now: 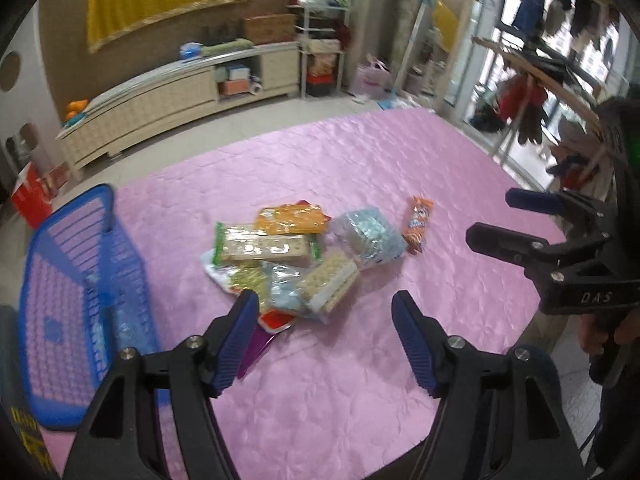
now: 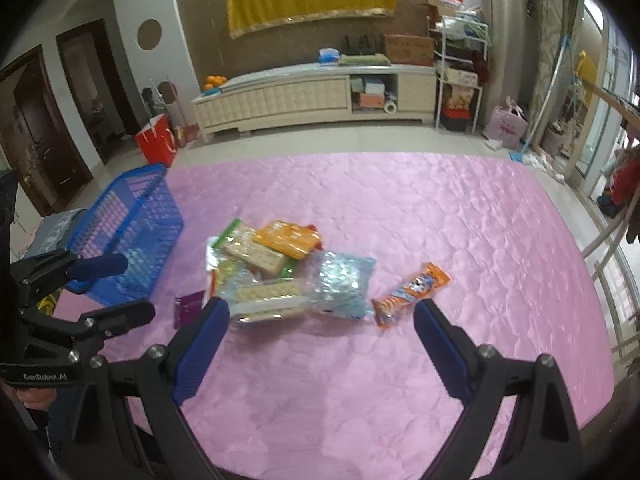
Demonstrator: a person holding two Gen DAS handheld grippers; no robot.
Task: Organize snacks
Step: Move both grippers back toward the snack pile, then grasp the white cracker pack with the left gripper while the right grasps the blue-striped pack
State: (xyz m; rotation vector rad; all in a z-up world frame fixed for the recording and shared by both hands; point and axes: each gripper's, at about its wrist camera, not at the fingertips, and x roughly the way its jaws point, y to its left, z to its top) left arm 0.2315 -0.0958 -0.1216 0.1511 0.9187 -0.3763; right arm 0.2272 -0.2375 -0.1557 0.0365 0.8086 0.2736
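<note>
A pile of snack packets [image 1: 280,264] [image 2: 272,276] lies mid-way on the pink quilted cover [image 1: 360,160] [image 2: 440,216]: cracker packs, an orange packet [image 1: 292,218], a silvery blue bag [image 1: 368,236] [image 2: 344,284]. An orange bar [image 1: 418,224] [image 2: 408,292] lies apart on the right, a purple packet [image 2: 188,308] on the left. A blue slatted basket [image 1: 128,264] [image 2: 132,224] stands left of the pile. My left gripper [image 1: 324,300] [image 2: 134,288] hangs open above the pile's near edge. My right gripper [image 2: 322,306] [image 1: 492,218] is open too, nothing between its fingers.
The pink cover ends at tiled floor on all sides. Behind stand a cream low cabinet [image 2: 312,96], a red bag [image 2: 156,140] and a metal shelf rack [image 2: 460,68]. A clothes rack [image 1: 540,80] stands on the right. A hand [image 2: 36,396] grips the left gripper's handle.
</note>
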